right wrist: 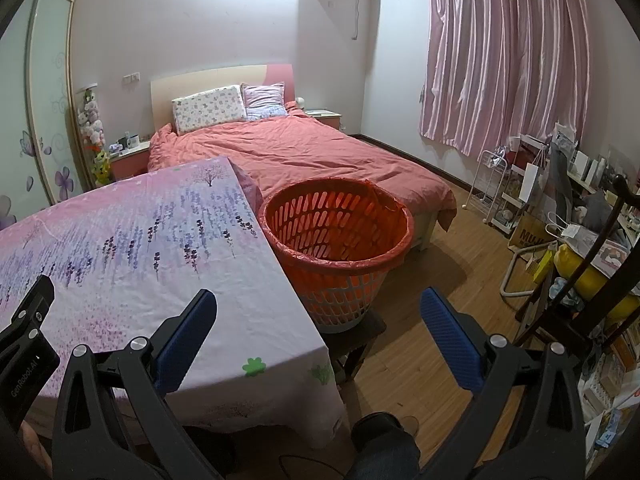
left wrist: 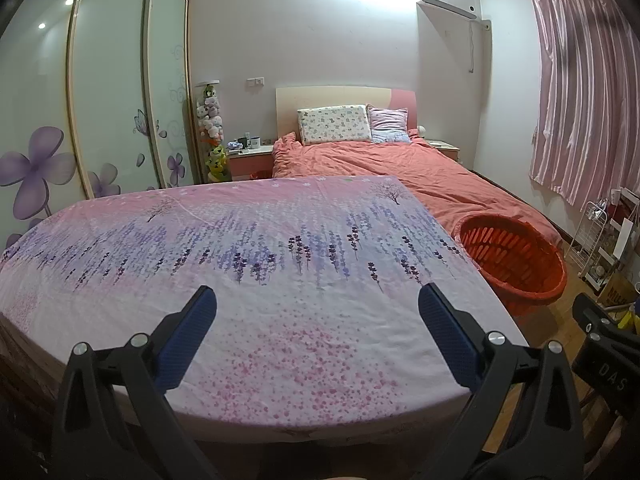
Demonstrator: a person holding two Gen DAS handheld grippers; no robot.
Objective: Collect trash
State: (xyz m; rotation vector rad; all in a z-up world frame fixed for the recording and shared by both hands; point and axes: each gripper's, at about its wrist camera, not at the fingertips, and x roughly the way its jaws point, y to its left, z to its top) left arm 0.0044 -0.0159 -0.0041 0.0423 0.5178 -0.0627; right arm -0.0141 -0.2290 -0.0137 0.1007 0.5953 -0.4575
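We are holding the left gripper (left wrist: pixel 316 304) and right gripper (right wrist: pixel 318 308) spread and empty over the bare floral tablecloth (left wrist: pixel 240 248), seeing no trash, risking knocking the red-lined basket (right wrist: pixel 336 228) perching on a stool at the table's right.

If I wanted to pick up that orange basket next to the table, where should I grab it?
Probably by the rim of the orange basket, on the side facing the right hand-held gripper. The basket stands upright with its mouth open, so one finger can go inside and one outside, coming down from above. The round body looks too wide to pinch. A thin bag folds over the rim, so it may be slippery.
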